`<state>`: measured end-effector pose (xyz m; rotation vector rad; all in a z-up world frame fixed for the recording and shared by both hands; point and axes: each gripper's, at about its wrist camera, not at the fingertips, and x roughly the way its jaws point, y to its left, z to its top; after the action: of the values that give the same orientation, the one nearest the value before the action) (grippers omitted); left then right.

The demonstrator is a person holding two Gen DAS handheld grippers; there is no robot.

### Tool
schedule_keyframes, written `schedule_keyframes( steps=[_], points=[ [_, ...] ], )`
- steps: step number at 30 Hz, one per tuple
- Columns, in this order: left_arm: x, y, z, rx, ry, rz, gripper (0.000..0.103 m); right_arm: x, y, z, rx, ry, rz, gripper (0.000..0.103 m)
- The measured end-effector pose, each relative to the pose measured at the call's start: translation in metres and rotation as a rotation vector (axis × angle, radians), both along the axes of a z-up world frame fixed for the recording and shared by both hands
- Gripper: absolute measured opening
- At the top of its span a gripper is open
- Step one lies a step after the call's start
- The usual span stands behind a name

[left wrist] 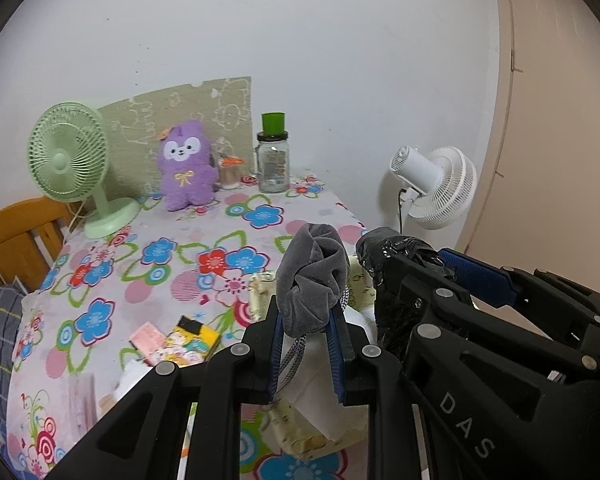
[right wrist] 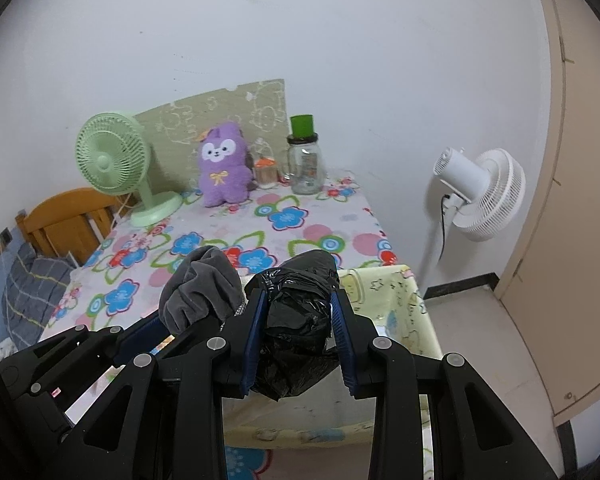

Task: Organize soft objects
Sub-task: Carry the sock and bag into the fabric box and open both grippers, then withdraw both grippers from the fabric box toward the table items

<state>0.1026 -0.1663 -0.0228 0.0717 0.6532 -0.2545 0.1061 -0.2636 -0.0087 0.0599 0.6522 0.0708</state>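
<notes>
Left gripper [left wrist: 306,344] clenched on grey velvet pouch [left wrist: 314,280] — right gripper [right wrist: 300,338] clamped on black plastic bag bundle [right wrist: 298,320]. Both held side by side above yellow fabric box [right wrist: 396,292] on floral tablecloth [left wrist: 140,256].

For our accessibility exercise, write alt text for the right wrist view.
The right gripper clamps a crumpled black plastic bag above a pale yellow fabric box, with the left gripper beside it holding a grey velvet pouch. Behind, a floral-covered table holds a purple plush.
</notes>
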Motion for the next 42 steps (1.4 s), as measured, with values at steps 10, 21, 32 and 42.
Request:
schedule_keyframes(
  steps=[10, 21, 32, 42],
  points=[
    [0.028, -0.019, -0.023, 0.014, 0.066, -0.029, 0.019, 0.024, -0.021, -0.024, -0.001, 0.061, -0.038, 0.036],
    [0.041, -0.026, -0.039, 0.031, 0.109, -0.030, 0.020, 0.040, -0.028, -0.045, 0.006, 0.112, -0.047, 0.036],
    [0.046, -0.026, -0.045, 0.044, 0.124, -0.026, 0.073, 0.049, -0.030, -0.054, 0.011, 0.142, -0.059, 0.057],
    [0.034, -0.024, -0.035, 0.029, 0.110, -0.057, 0.092, 0.037, -0.029, -0.046, -0.005, 0.112, -0.080, 0.084]
  ],
)
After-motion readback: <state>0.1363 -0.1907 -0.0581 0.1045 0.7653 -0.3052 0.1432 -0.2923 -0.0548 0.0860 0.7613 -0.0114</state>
